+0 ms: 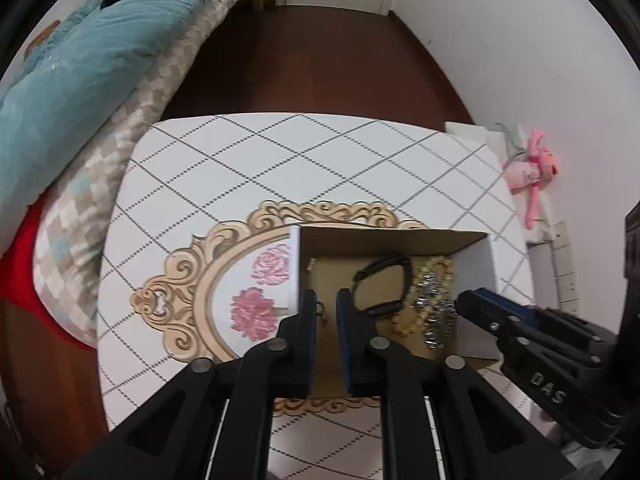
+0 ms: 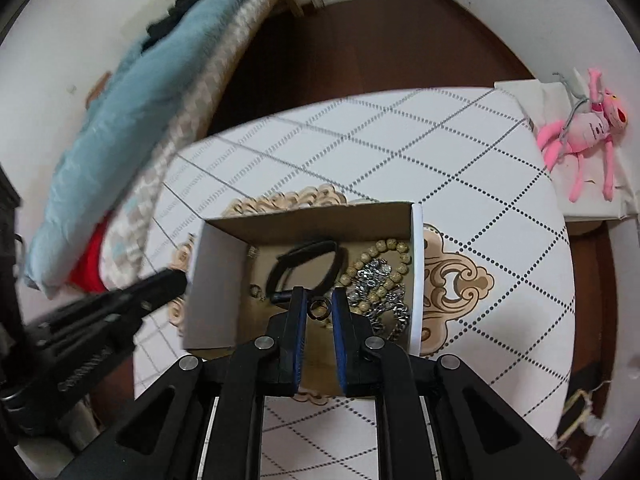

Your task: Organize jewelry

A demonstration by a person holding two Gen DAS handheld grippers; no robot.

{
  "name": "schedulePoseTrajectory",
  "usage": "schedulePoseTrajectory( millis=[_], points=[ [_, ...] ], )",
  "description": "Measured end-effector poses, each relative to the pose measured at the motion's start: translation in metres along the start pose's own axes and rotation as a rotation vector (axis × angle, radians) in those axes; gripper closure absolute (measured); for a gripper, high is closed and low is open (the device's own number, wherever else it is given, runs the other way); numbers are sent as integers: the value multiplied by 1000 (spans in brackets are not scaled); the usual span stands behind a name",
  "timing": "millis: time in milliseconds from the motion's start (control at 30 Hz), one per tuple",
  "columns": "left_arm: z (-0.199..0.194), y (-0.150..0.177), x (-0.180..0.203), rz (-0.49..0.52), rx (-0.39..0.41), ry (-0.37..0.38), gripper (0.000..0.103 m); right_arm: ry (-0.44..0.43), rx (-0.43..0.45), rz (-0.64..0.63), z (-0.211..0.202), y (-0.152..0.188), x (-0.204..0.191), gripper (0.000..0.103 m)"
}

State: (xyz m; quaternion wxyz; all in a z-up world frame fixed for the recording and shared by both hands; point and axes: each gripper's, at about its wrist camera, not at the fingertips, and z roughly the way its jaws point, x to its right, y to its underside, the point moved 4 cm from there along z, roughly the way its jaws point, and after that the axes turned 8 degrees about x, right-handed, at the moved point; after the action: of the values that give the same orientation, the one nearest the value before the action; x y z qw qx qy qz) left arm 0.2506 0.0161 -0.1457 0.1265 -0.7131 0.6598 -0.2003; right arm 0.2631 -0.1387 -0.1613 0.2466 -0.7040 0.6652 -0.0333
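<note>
An open cardboard box (image 1: 400,242) (image 2: 312,216) stands on the table and holds a black band (image 1: 380,286) (image 2: 304,264), a string of tan beads (image 1: 434,268) (image 2: 394,256) and a silver chain (image 1: 434,312) (image 2: 376,280). My left gripper (image 1: 326,300) hovers over the box's left part, open with nothing between its pads; a small gold earring (image 1: 322,314) (image 2: 256,290) lies on the box floor below the gap. My right gripper (image 2: 319,300) is over the box middle, shut on a small dark ring (image 2: 319,307).
The box rests on a white tablecloth (image 1: 280,160) (image 2: 480,200) with dotted diamonds and an ornate beige frame print (image 1: 184,280). A bed with a blue quilt (image 1: 80,80) lies left. A pink plush toy (image 2: 580,132) sits on a white surface at the right.
</note>
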Motion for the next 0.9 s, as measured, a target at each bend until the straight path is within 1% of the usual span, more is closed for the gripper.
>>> schedulePoseTrajectory(
  millis=[33, 67, 100, 133, 300, 333, 367, 400, 433, 467, 500, 533, 567, 600, 667, 833, 900],
  points=[
    [1, -1, -2, 2, 2, -15, 72, 2, -3, -5, 1, -1, 1, 81],
    [0, -1, -4, 6, 7, -32, 62, 15, 1, -8, 0, -3, 3, 74],
    [0, -1, -6, 6, 16, -51, 42, 24, 5, -12, -1, -3, 3, 72],
    [-2, -1, -8, 1, 30, -62, 36, 18, 7, -11, -3, -4, 4, 71],
    [-4, 3, -16, -2, 38, -94, 36, 64, 41, -31, -16, -5, 7, 70],
    [-5, 4, -17, 0, 45, -101, 32, 79, 49, -40, -19, -5, 7, 65],
    [-8, 5, -19, 6, 59, -117, 28, 95, 60, -47, -22, -5, 8, 57],
    [-9, 6, -19, 10, 68, -130, 19, 124, 71, -58, -26, -4, 9, 53],
    [-11, 7, -20, 13, 77, -143, 12, 162, 88, -74, -31, -3, 10, 43],
    [-14, 9, -20, 16, 86, -154, 10, 185, 101, -82, -35, -2, 10, 34],
    [-15, 12, -20, 17, 88, -160, 8, 215, 113, -93, -38, -1, 11, 29],
    [-17, 14, -20, 17, 92, -167, 3, 247, 119, -104, -41, 2, 12, 21],
    [-19, 18, -19, 23, 100, -175, 0, 262, 123, -107, -43, 5, 13, 15],
    [-20, 20, -18, 29, 106, -178, 0, 276, 127, -111, -46, 9, 14, 13],
    [-20, 28, -15, 37, 102, -181, 0, 305, 119, -120, -47, 17, 18, 0],
    [-17, 43, -9, 39, 84, -182, 0, 337, 98, -117, -43, 35, 25, 0],
    [-18, 47, -7, 35, 80, -182, 0, 333, 95, -110, -43, 39, 27, 0]
  ],
)
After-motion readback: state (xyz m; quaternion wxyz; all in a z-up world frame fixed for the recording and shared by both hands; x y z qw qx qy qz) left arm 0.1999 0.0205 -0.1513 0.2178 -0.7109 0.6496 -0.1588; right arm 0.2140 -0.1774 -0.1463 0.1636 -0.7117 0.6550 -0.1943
